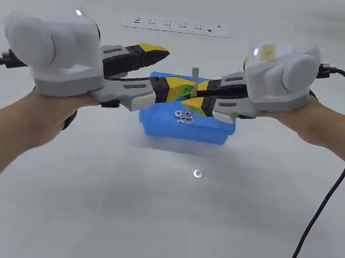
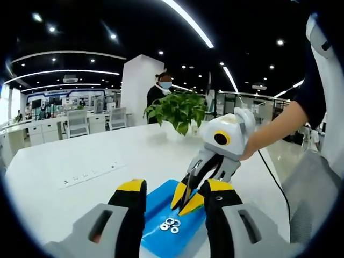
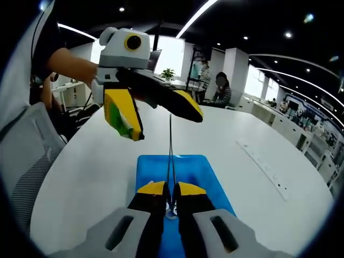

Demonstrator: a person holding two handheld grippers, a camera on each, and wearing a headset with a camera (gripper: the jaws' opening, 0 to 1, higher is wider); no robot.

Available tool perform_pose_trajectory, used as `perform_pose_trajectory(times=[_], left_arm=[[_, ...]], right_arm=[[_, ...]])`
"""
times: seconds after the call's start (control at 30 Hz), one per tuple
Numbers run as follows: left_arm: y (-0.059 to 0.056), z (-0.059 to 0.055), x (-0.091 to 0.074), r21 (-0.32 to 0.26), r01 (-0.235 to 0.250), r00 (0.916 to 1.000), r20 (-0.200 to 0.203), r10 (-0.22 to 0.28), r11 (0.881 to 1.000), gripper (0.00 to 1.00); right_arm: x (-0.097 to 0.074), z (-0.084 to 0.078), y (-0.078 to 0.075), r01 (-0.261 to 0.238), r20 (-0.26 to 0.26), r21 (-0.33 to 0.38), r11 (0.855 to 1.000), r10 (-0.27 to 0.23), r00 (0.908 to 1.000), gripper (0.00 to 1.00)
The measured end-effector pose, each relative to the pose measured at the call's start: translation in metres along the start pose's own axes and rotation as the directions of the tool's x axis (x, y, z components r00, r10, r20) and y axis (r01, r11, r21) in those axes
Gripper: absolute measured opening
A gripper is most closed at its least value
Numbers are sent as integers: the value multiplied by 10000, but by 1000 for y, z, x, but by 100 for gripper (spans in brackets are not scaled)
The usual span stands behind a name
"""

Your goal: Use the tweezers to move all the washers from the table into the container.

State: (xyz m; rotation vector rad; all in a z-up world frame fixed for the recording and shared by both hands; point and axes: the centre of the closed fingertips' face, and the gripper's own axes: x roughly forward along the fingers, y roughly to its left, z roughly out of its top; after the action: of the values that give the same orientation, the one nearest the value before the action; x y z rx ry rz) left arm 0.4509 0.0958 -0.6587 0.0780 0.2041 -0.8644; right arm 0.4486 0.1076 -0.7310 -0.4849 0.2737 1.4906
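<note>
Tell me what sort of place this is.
Probably an open-plan office: rows of desks, a potted plant on a white table, and long ceiling lights.

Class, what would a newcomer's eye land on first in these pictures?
The blue container in mid-table, a few washers inside, stands out first. Over it the right claw is shut on the tweezers, facing the open left claw. One lone washer lies on the white table in front of the container.

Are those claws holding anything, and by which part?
The right gripper pinches the tweezers on their lower half; the left gripper is open, holding nothing.
</note>
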Motion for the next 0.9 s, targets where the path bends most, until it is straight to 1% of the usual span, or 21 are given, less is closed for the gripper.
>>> perform_pose_trajectory(times=[0.07, 0.1, 0.13, 0.17, 0.23, 0.27, 0.3, 0.33, 0.43, 0.5, 0.53, 0.57, 0.6, 0.7, 0.77, 0.83, 0.9], left_arm=[[-4, -6, 4, 121, 243, 9990, -372, -238, 9996, 47], [-5, -8, 5, 157, 345, 9985, -427, -338, 9993, 47], [-8, -7, 6, 176, 498, 9981, -383, -491, 9986, 46], [-9, -7, 7, 186, 549, 9978, -382, -541, 9983, 44], [-12, -4, 7, 276, 760, 9968, -284, -752, 9967, 36], [-15, -1, 8, 502, 930, 9956, -129, -925, 9944, 31], [-16, -1, 8, 604, 980, 9952, -136, -974, 9934, 26], [-16, -1, 8, 670, 1004, 9949, -181, -994, 9927, 26], [-19, -2, 10, 717, 1272, 9917, -258, -1257, 9893, 24], [-23, -1, 11, 733, 1539, 9880, -230, -1526, 9854, 22], [-25, -1, 11, 824, 1689, 9855, -327, -1667, 9822, 19], [-29, 0, 11, 949, 1907, 9814, -415, -1875, 9771, 12], [-33, 1, 11, 971, 2101, 9774, -438, -2067, 9728, 8], [-33, -1, 13, 1105, 2325, 9718, -655, -2263, 9663, 9], [-32, -2, 15, 1117, 2413, 9696, -699, -2346, 9640, 8], [-35, -2, 15, 1204, 2592, 9651, -716, -2520, 9583, 8], [-33, -2, 16, 1725, 2515, 9671, -831, -2404, 9524, 7]], right_arm=[[0, 0, 2, -72, -18, -22, 10000, 72, 10000, 7], [0, -1, 3, -92, -53, -68, 9999, 91, 9999, 7], [0, -2, 3, -118, -71, -79, 9999, 117, 9999, 7], [0, -2, 4, -138, -94, -97, 9999, 137, 9999, 7], [0, -3, 5, -170, -114, -93, 9998, 169, 9998, 7], [0, -3, 5, -186, -127, -90, 9998, 185, 9997, 7], [0, -4, 6, -209, -141, -77, 9998, 208, 9997, 7], [0, -4, 7, -267, -163, -81, 9996, 266, 9995, 7], [-1, -4, 9, -344, -180, -123, 9993, 342, 9993, 7], [-1, -5, 10, -397, -195, -102, 9992, 395, 9990, 7], [-1, -5, 11, -445, -183, -62, 9990, 444, 9988, 7], [-1, -5, 12, -490, -139, 6, 9988, 490, 9987, 7], [-1, -4, 12, -531, -105, 65, 9986, 532, 9985, 8], [-1, -4, 14, -612, -118, 60, 9981, 613, 9981, 8], [-1, -4, 15, -650, -113, 49, 9979, 650, 9978, 8], [-1, -3, 16, -672, -111, 9, 9977, 672, 9977, 8], [-1, -3, 16, -686, -138, -20, 9976, 685, 9976, 8]])
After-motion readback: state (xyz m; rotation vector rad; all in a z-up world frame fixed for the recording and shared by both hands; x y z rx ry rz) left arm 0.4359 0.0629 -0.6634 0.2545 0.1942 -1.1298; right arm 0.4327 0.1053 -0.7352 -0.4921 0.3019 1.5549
